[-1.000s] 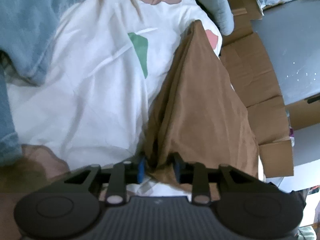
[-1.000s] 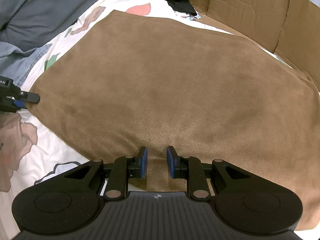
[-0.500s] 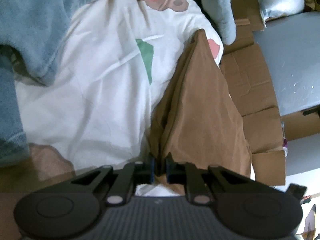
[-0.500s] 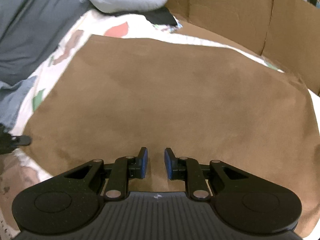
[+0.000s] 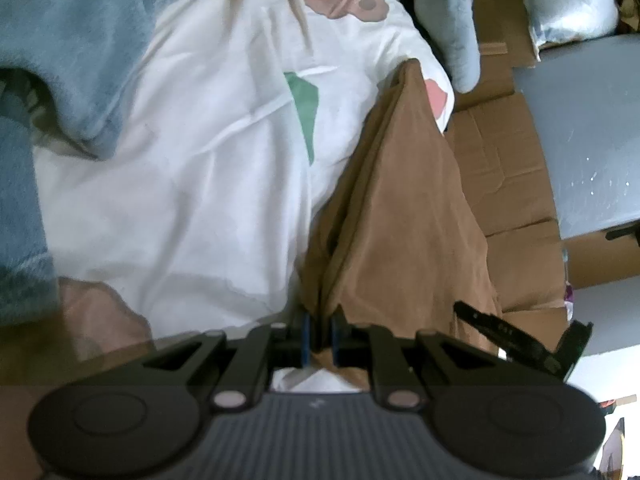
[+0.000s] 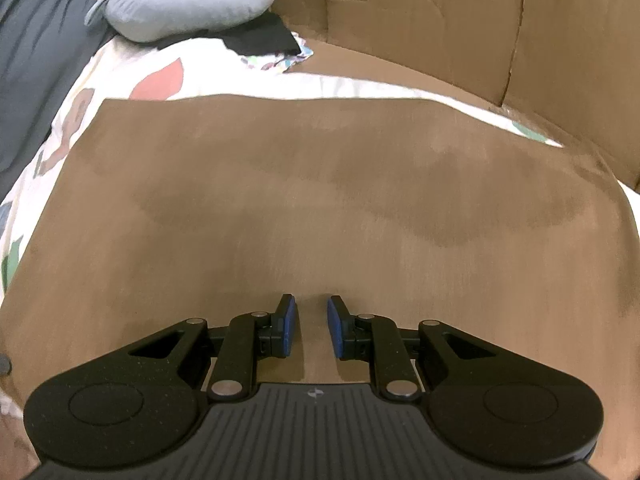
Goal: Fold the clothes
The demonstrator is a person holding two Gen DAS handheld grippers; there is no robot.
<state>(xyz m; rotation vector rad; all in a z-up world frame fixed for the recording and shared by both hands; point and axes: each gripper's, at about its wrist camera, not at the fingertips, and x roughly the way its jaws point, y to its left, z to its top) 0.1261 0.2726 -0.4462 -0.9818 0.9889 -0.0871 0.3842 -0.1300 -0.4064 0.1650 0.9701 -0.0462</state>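
A brown suede-like cloth point(image 6: 320, 200) lies spread over the patterned white sheet point(image 5: 192, 168). In the left wrist view its near corner point(image 5: 384, 240) is lifted and gathered into folds. My left gripper point(image 5: 320, 338) is shut on that corner, and the fabric runs taut up to the far corner. My right gripper point(image 6: 312, 328) sits low over the cloth's near edge. Its blue pads point(image 6: 289, 330) stand a narrow gap apart, with flat, unbunched cloth showing between them.
Cardboard walls point(image 6: 420, 28) fence the far and right sides of the bed. A grey neck pillow point(image 6: 188, 4) and dark fabric lie at the back left. Light blue denim point(image 5: 68, 60) lies left of the sheet. A black tool part point(image 5: 516, 340) shows beside the cloth's right edge.
My left gripper's jaws closed onto the cloth corner and lifted it. The right gripper moved forward over the cloth, its gap narrowing slightly, and the neck pillow came into view.
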